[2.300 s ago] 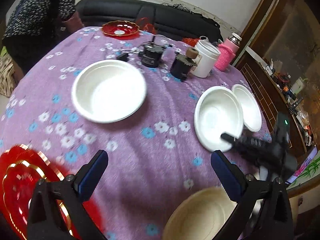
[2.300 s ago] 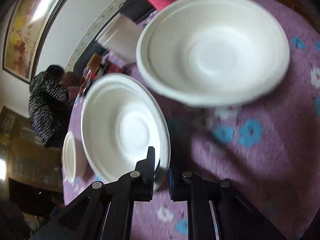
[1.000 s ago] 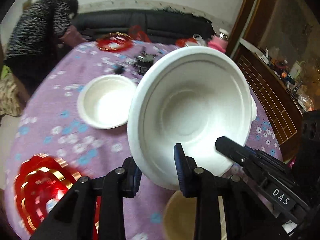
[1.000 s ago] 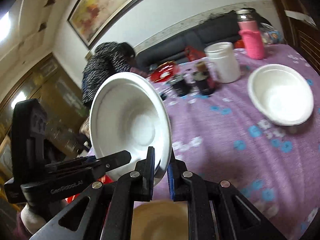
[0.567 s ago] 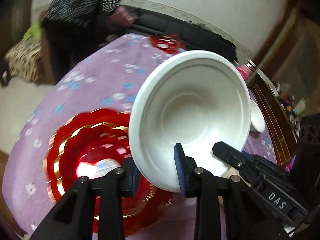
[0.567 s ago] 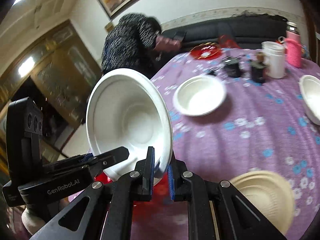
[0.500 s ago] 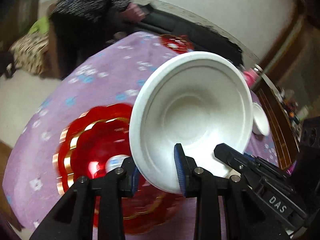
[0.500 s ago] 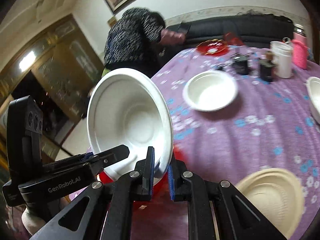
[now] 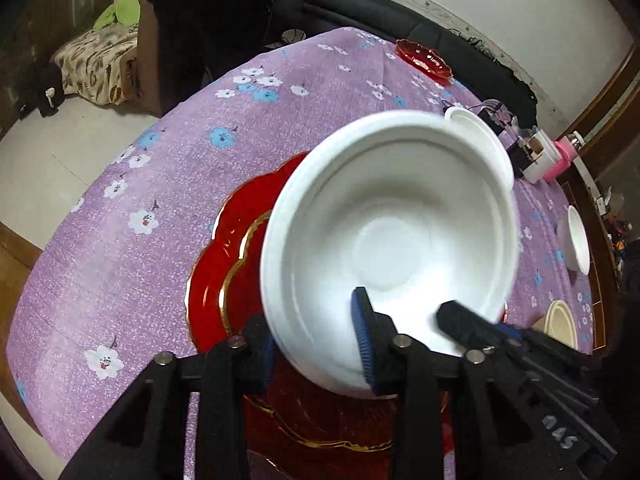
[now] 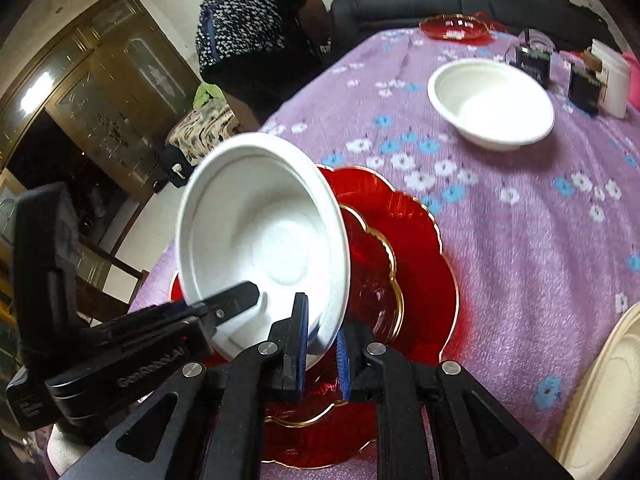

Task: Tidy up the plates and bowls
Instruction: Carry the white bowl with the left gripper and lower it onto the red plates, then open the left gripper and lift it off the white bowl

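Observation:
A white bowl (image 9: 392, 240) hangs tilted just above a big red plate with gold trim (image 9: 224, 264), near the table's front-left edge. The near rim of the bowl sits between the fingers of my left gripper (image 9: 314, 346). Those jaws are opening, and the pads look slack on the rim. My right gripper (image 10: 322, 340) pinches the bowl (image 10: 272, 240) at its rim with one pad inside and one outside, and its jaws are just starting to open. The red plate (image 10: 420, 272) lies flat under the bowl. The left gripper's fingers (image 10: 240, 294) reach in from the left.
A purple flowered cloth (image 9: 160, 160) covers the round table. A second white bowl (image 10: 490, 100) sits mid-table and a beige bowl (image 10: 608, 392) at the near right. Dark jars, a white container (image 10: 612, 80) and a small red dish (image 10: 454, 26) stand at the back. A person (image 10: 260, 20) stands behind the table.
Both grippers carried the white bowl from the middle of the table to the left and down, over the red plate. The bowl now sits lower and flatter. The left jaws have widened slightly.

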A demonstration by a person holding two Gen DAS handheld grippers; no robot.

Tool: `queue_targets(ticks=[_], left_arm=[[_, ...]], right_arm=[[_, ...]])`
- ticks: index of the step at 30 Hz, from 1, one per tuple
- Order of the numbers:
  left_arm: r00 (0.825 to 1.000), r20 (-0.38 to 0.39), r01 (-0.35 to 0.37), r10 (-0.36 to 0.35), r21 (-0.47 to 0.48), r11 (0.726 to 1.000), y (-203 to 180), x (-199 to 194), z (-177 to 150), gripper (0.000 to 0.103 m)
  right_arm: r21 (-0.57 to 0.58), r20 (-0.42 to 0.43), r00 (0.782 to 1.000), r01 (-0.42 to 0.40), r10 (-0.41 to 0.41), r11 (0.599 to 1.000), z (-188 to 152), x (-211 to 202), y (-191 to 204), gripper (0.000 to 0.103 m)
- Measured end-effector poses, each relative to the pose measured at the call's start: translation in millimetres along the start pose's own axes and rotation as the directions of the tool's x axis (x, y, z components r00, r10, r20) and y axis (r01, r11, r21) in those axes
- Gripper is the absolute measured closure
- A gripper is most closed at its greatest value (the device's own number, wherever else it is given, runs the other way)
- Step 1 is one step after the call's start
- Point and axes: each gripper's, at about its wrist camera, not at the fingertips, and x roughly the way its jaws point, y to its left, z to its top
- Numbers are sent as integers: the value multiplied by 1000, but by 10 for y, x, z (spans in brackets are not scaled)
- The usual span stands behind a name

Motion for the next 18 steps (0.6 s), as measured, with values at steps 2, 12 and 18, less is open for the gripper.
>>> queue_targets(ticks=[2, 12, 18], left_arm=[[1000, 13, 14, -14, -15, 1000, 15, -40, 0, 55], [982, 187, 4, 5, -48, 999, 63, -520, -55, 37], [939, 343, -31, 36, -21, 999, -97, -893, -216, 29]], right_arm=[[7, -8, 1000, -3, 3, 1000, -27, 29, 18, 86], [-36, 86, 991, 105, -101, 994, -41, -73, 86, 54], [-24, 167, 979, 121, -116, 992, -93, -371, 62, 54]])
